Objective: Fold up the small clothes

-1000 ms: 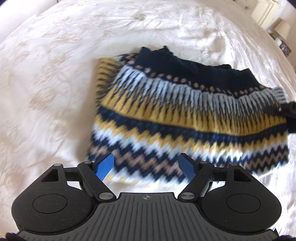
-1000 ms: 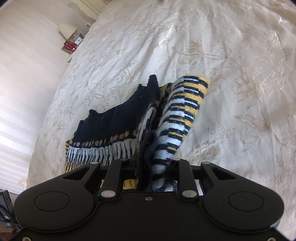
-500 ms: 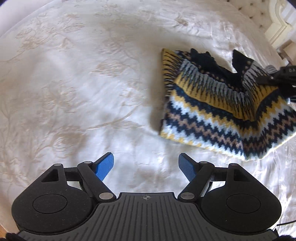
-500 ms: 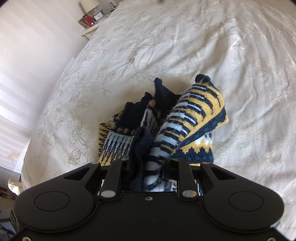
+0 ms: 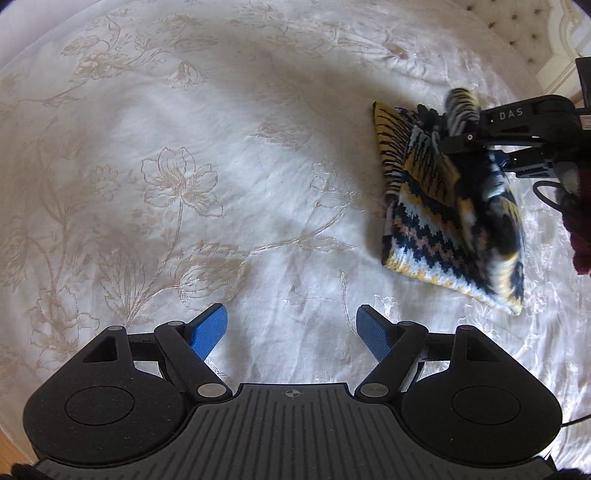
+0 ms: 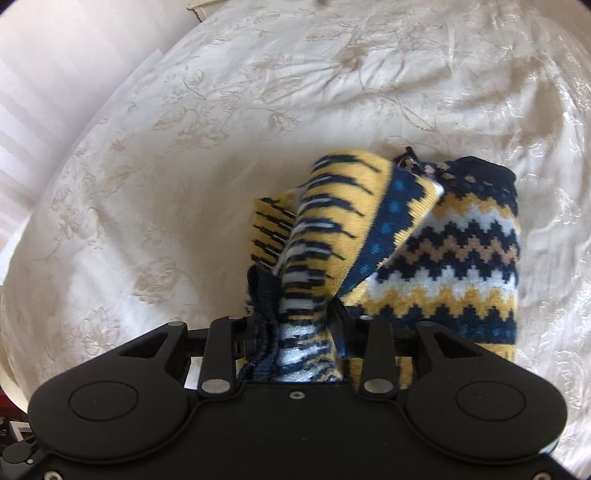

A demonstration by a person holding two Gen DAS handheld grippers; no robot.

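A small knitted sweater [image 5: 436,229] in navy, yellow and white zigzags lies folded on the bed at the right of the left wrist view. My right gripper [image 5: 480,155] hangs over its far edge with a striped sleeve bunched between the jaws. In the right wrist view that sleeve [image 6: 325,229] rises from the sweater body [image 6: 461,251] into my right gripper [image 6: 295,317]. Its jaws are opening, and the knit still fills the gap between them. My left gripper [image 5: 291,314] is open and empty over bare bedspread, well to the left of the sweater.
A cream bedspread [image 5: 184,184] with an embroidered flower pattern covers the whole bed. A tufted headboard [image 5: 517,29] shows at the top right. A dark red cuff [image 5: 581,243] of the person's arm is at the right edge. A pale wall [image 6: 55,74] borders the bed.
My left gripper has drawn away to the left, off the sweater. My right gripper has carried the sleeve across over the sweater body, folding it narrower, and its fingers now stand wider apart.
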